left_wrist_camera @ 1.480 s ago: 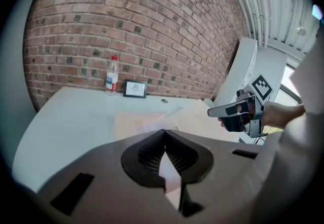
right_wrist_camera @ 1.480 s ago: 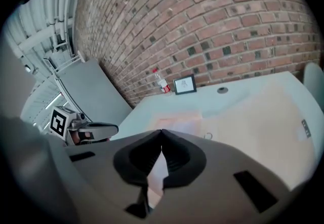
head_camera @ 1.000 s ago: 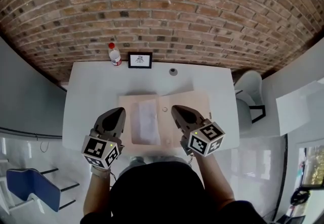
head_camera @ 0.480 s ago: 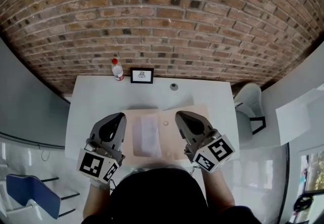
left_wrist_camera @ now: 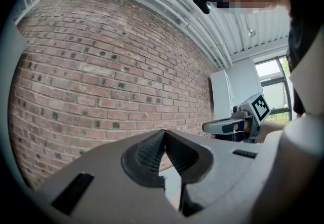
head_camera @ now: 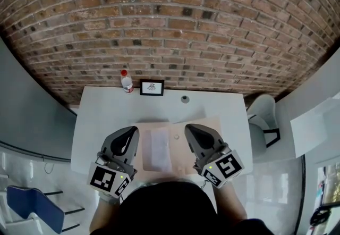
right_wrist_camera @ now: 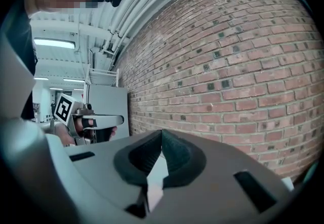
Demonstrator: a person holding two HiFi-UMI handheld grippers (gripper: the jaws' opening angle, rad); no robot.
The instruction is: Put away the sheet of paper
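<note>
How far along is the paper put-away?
Done: the sheet of paper lies on the open tan folder. In hand: nothing; the left gripper and right gripper have jaws shut, empty, above the table. Left: closing the folder over the sheet, apparently.

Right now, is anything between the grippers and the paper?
Nothing visible. The sheet of paper lies uncovered on the open folder between the left gripper and right gripper; the bottle stands far back.

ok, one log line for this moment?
left claw: shut, empty | right claw: shut, empty | sheet of paper: flat on open beige folder
</note>
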